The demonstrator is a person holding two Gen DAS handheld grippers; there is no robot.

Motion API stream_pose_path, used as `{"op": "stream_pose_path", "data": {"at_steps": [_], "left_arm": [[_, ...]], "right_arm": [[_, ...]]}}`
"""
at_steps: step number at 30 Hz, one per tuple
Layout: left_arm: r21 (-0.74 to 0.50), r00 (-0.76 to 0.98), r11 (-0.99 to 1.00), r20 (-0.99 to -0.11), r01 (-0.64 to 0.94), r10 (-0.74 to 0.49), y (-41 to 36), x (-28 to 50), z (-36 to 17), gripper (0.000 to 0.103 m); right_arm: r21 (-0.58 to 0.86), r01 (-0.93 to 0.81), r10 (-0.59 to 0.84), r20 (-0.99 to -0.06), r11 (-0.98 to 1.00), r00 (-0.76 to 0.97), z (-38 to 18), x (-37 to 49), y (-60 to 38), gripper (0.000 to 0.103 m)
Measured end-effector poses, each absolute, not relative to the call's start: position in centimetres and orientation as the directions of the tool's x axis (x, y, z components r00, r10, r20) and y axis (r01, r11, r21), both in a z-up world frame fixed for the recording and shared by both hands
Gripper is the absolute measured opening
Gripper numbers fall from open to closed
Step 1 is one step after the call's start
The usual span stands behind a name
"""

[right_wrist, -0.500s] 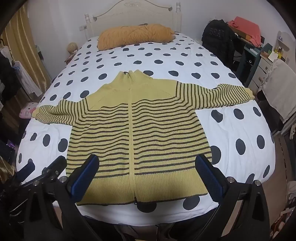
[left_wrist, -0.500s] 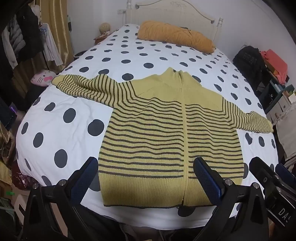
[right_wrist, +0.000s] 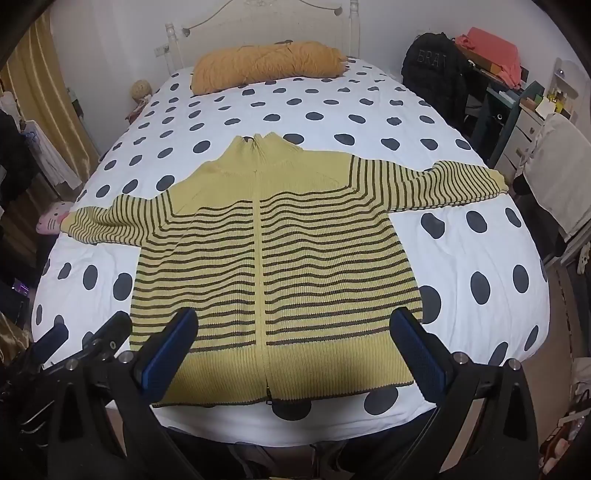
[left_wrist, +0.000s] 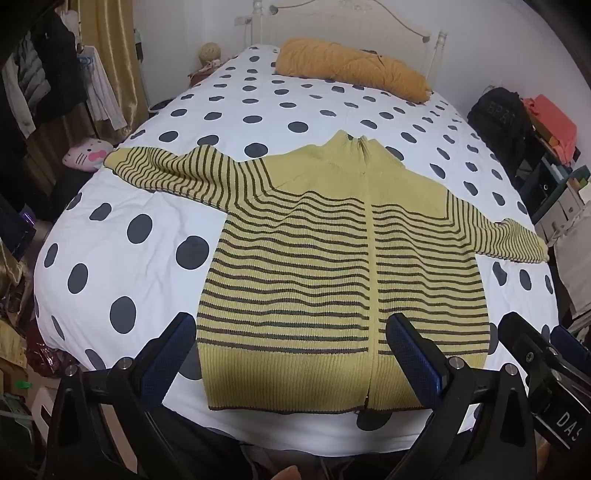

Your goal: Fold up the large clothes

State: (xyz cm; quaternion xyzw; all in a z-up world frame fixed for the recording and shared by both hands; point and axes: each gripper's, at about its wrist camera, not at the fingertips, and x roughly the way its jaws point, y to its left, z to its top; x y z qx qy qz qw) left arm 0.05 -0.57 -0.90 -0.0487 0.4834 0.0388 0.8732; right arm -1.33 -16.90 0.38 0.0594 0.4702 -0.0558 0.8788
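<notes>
A yellow zip-up sweater with dark stripes (left_wrist: 332,273) lies flat and face up on the polka-dot bed (left_wrist: 147,258), both sleeves spread out to the sides. It also shows in the right wrist view (right_wrist: 280,258). My left gripper (left_wrist: 291,354) is open and empty, held above the sweater's hem at the near edge of the bed. My right gripper (right_wrist: 291,350) is open and empty too, above the hem, just right of the left one. The right gripper's black body shows at the lower right of the left wrist view (left_wrist: 532,354).
An orange pillow (left_wrist: 351,70) lies at the head of the bed by the white headboard (right_wrist: 258,22). Hanging clothes (left_wrist: 44,81) and a pink plush (left_wrist: 86,155) are on the left. A black backpack (right_wrist: 432,74) and shelves with drawers (right_wrist: 532,110) stand on the right.
Nothing has visibly moved; both grippers stay open above the hem and the sweater lies as before.
</notes>
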Motion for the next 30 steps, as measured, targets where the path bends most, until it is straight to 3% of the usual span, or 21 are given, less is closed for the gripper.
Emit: {"op": "stream_pose_path", "data": {"at_steps": [30], "left_arm": [[-0.079,0.502,0.989,-0.865,-0.126,-0.005,0.16,-0.06,-0.74,0.103]], "right_arm": [[0.045,0.158,-0.047,-0.847,0.986,0.530,0.37,-1.00,-16.78,0.103]]}}
